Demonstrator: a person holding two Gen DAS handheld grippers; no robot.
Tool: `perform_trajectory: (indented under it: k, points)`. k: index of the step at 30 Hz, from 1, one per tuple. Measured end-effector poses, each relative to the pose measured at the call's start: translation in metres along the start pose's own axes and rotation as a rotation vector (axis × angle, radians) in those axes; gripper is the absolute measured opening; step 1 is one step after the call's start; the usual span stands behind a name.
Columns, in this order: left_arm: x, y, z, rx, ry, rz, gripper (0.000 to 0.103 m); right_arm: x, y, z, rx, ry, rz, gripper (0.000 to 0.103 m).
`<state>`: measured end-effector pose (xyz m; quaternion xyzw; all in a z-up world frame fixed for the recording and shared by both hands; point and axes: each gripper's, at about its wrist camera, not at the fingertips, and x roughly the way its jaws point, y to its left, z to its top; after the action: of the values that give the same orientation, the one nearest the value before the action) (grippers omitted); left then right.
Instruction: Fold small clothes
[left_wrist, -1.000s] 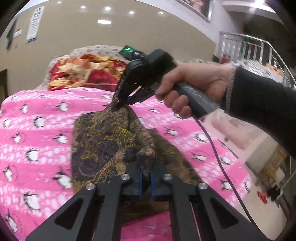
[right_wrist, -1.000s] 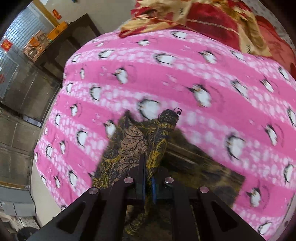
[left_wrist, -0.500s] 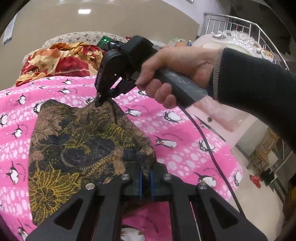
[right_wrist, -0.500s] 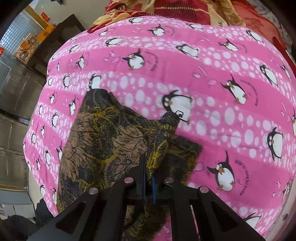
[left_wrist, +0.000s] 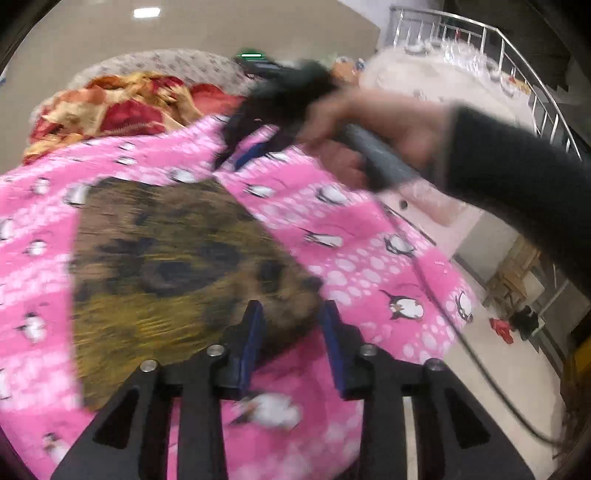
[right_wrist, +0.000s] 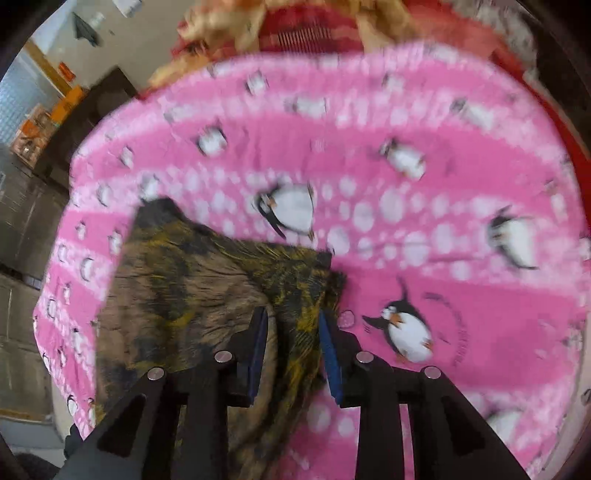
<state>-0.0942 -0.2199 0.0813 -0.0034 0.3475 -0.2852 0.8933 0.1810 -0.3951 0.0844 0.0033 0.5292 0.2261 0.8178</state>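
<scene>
The brown and yellow cloth (left_wrist: 166, 266) lies flat on the pink penguin blanket (left_wrist: 351, 240). The left tongs (left_wrist: 291, 332) have just been opening, and their blue pads now stand apart. One corner of the cloth sits loose between them, and the rest spreads out ahead and to their left. The right tongs (right_wrist: 291, 336) have just been opening too. A bunched edge of the cloth lies between their pads, not pinched. In the left view, a hand (left_wrist: 373, 125) holds the right tongs just past the far corner of the cloth. A red and gold blanket (left_wrist: 118, 107) lies far ahead.
</scene>
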Motion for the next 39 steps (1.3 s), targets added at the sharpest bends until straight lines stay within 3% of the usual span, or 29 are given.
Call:
perform_trajectory:
  k: [3, 5, 7, 10, 11, 12, 14, 17, 19, 22, 24, 28, 32, 35, 39]
  points:
    - [-0.03, 0.038, 0.003, -0.059, -0.04, 0.066, 0.035, -0.034, 0.038, -0.036, -0.188, -0.077, 0.089, 0.033]
    - [-0.029, 0.067, 0.004, -0.108, -0.025, 0.135, 0.034, -0.043, 0.067, -0.069, -0.328, -0.092, 0.125, 0.035]
    - [-0.016, 0.088, 0.002, -0.169, 0.027, 0.147, 0.002, -0.039, 0.087, -0.098, -0.432, -0.1, 0.133, 0.035]
    - [0.014, 0.107, -0.014, -0.26, 0.127, 0.127, 0.0, -0.015, 0.099, -0.132, -0.497, -0.089, 0.119, 0.035]
    - [0.023, 0.108, -0.022, -0.278, 0.154, 0.119, 0.0, 0.003, 0.09, -0.144, -0.495, -0.064, 0.067, 0.035]
    - [0.026, 0.104, -0.025, -0.26, 0.152, 0.12, 0.0, 0.012, 0.08, -0.15, -0.463, -0.058, 0.068, 0.035]
    - [0.025, 0.096, -0.03, -0.22, 0.144, 0.144, 0.0, 0.009, 0.064, -0.159, -0.389, -0.138, 0.131, 0.035]
    - [0.017, 0.099, -0.022, -0.259, 0.153, 0.118, 0.0, 0.006, 0.064, -0.162, -0.337, -0.157, 0.125, 0.036]
    - [0.005, 0.105, -0.001, -0.287, 0.11, 0.085, 0.0, -0.003, 0.069, -0.153, -0.321, -0.126, 0.144, 0.037]
    - [0.01, 0.119, 0.053, -0.253, 0.022, 0.138, 0.0, -0.022, 0.071, -0.13, -0.274, -0.206, 0.093, 0.039]
    - [0.031, 0.138, 0.08, -0.276, 0.028, 0.163, 0.0, -0.021, 0.07, -0.108, -0.222, -0.218, 0.016, 0.039]
    - [0.098, 0.178, 0.116, -0.34, 0.102, 0.208, 0.0, -0.002, 0.066, -0.085, -0.229, -0.211, -0.004, 0.039]
    - [0.149, 0.189, 0.121, -0.343, 0.19, 0.232, 0.0, 0.039, 0.042, -0.09, -0.223, -0.111, -0.045, 0.039]
    - [0.162, 0.195, 0.111, -0.359, 0.176, 0.22, 0.002, 0.041, 0.024, -0.101, -0.138, -0.186, 0.025, 0.039]
    - [0.16, 0.195, 0.105, -0.359, 0.153, 0.198, 0.002, 0.042, 0.022, -0.114, -0.129, -0.258, 0.038, 0.041]
